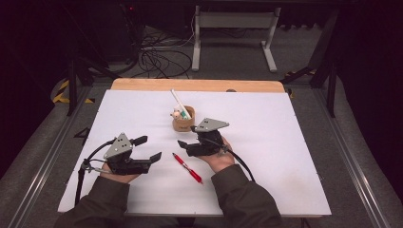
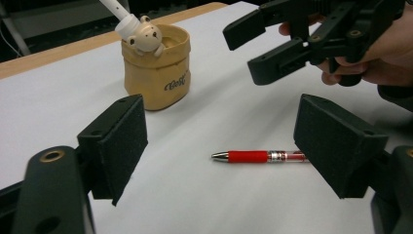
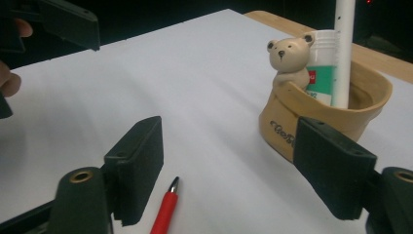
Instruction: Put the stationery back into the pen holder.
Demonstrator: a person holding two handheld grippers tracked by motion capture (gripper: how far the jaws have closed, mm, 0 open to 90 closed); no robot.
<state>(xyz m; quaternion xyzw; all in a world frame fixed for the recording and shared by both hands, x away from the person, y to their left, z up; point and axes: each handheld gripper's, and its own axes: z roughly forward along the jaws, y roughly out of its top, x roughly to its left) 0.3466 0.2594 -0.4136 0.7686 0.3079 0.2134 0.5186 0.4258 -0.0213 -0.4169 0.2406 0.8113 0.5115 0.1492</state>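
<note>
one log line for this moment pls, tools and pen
left tool: open, empty | right tool: open, empty | red pen: flat on white board, between tools | bear cup: upright, behind pen

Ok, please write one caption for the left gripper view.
Open hand-held gripper facing a red pen lying on the white table, near a pen holder.

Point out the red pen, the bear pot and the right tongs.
red pen (image 2: 248, 156), left gripper view, on its red grip.
bear pot (image 3: 282, 127), right gripper view, on its tan front wall.
right tongs (image 1: 187, 137), high view, midway between the tips of its open black jaws.
</note>
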